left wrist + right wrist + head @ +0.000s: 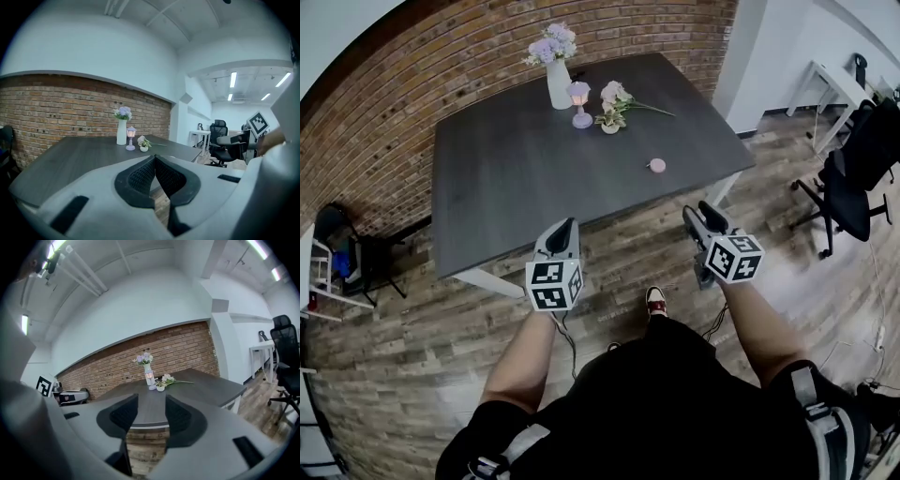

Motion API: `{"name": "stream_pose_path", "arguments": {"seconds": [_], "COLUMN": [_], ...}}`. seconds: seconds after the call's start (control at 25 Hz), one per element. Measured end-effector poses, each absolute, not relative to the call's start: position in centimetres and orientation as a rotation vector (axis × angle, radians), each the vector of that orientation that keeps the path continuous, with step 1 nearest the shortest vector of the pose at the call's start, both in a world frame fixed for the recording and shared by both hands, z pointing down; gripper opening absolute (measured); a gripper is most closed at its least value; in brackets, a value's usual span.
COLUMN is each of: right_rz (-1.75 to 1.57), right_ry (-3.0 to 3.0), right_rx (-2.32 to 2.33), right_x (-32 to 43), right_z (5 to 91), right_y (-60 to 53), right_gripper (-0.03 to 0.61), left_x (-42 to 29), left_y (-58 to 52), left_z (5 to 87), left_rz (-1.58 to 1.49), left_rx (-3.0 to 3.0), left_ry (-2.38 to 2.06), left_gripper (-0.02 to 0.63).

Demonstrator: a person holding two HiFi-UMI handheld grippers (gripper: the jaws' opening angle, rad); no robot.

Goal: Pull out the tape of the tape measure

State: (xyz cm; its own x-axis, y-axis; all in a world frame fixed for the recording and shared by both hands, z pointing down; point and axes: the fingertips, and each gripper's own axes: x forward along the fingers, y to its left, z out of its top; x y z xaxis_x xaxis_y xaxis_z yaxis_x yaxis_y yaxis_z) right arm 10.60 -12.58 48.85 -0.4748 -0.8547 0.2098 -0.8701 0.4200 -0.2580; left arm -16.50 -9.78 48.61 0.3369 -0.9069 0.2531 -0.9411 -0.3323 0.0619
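Observation:
A small round pink tape measure (656, 165) lies on the dark grey table (516, 178), near its right front corner. Both grippers hover over the floor in front of the table's near edge, well short of the tape measure. My left gripper (566, 227) is shut, its black pads meeting with nothing between them (154, 158). The right gripper (697, 212) points at the table's right corner. Its jaws stand apart and empty (151, 405); through the gap I see the table edge.
At the table's far side stand a white vase of purple flowers (559, 82), a little lamp (580, 103) and a small pot with a flower sprig (614, 114). A black office chair (858, 178) and white desk (836, 82) stand right, a black chair (347, 248) left.

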Motion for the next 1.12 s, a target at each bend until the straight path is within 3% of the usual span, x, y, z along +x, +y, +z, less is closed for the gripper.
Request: {"name": "stream_pose_path", "arguments": {"seconds": [0.52,0.68,1.12], "right_rz": [0.528,0.542,0.564], "right_ry": [-2.459,-2.372,-2.125], "right_rx": [1.304,1.217,1.256], "right_x": [10.3,9.6,8.2], "right_z": [58.6,62.8,67.4], "right_y": [-30.8,-33.1,-36.2], "right_gripper": [0.195,0.247,0.264], "left_x": [-14.1,-13.4,-17.1], "left_y": [-22.8,-24.3,-31.2], "left_z": [49.0,51.0,51.1], "left_rz": [0.332,0.393,0.482], "left_rx": [2.316,2.269,2.309], "left_ry": [-1.789,-1.786,-1.717], "left_gripper": [0.008,0.008,0.008]}}
